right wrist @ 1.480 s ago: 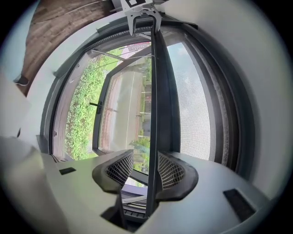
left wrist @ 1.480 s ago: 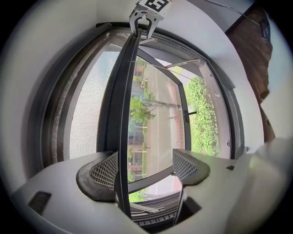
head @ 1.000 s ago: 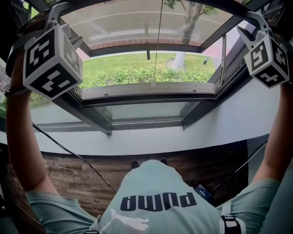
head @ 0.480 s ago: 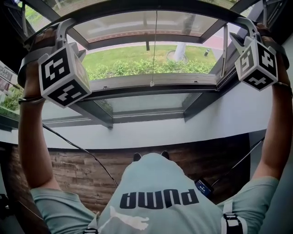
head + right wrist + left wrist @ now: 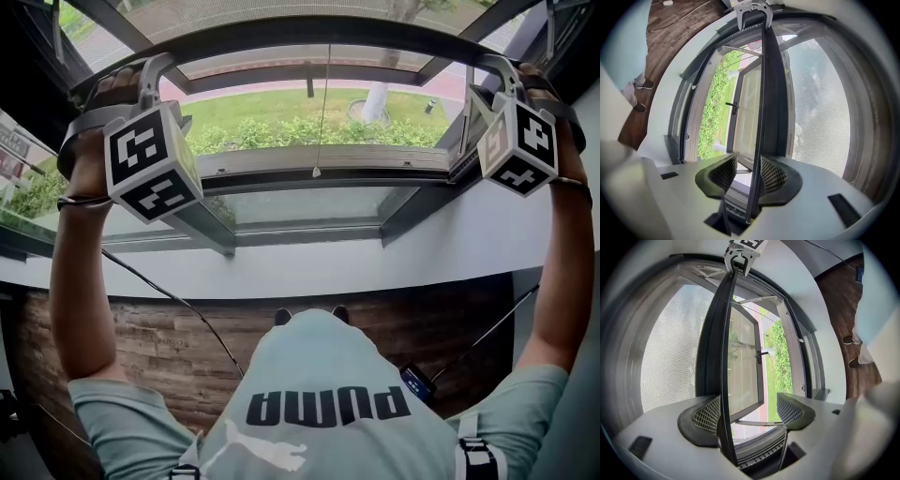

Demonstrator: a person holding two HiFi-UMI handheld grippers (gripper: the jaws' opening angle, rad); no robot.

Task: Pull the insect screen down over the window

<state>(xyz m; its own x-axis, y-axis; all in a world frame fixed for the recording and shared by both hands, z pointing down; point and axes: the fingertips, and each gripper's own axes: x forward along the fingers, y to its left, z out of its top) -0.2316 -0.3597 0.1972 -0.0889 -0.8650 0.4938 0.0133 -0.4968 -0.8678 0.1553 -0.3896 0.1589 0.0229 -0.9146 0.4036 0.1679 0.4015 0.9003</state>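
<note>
Down came the screen's bottom bar — from hugging the top edge of the head view it dropped into a full dark arc across the window. Both hands sank with it: the left gripper and the right gripper rode lower, and their marker cubes slid down the frame. Behind the bar the mesh spread wider in both gripper views — and the person's shoes swung into the left one.

left arm: bare, raised overhead | right arm: same | light-grey left gripper: black mesh-padded jaws wide apart | light-grey right gripper: jaws apart, narrower
</note>
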